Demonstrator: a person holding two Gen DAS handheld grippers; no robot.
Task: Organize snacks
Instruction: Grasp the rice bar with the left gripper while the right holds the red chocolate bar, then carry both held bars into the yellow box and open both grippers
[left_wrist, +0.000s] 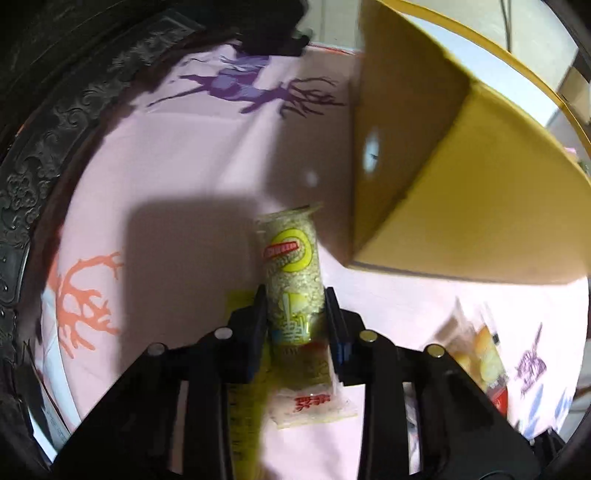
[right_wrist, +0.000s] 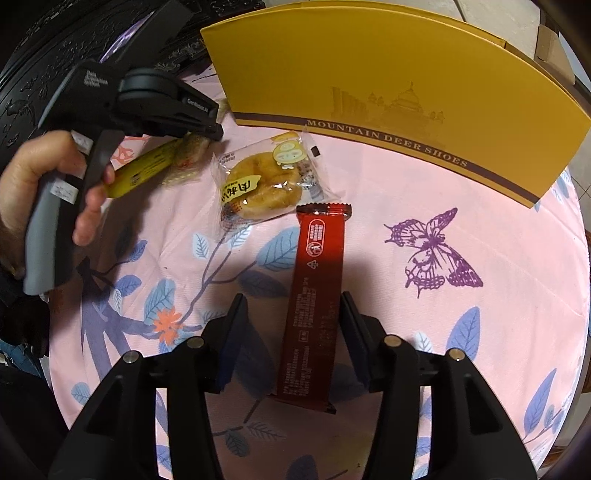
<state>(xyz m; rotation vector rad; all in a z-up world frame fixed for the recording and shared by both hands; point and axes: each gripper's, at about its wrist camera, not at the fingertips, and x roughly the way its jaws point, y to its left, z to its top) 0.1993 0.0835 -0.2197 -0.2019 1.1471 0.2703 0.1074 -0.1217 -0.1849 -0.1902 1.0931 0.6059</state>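
Observation:
My left gripper is shut on a clear green-and-yellow snack packet, held over the pink tablecloth beside the yellow shoe box. In the right wrist view the left gripper shows at upper left with that packet in its jaws. My right gripper is open, its fingers on either side of a dark red wrapped bar that lies flat on the cloth. A wrapped round pastry lies beyond the bar, in front of the box.
A long yellow packet lies under the left gripper; it also shows in the left wrist view, next to a small clear sachet with red print. A dark carved table rim curves around the left. The cloth covers the table.

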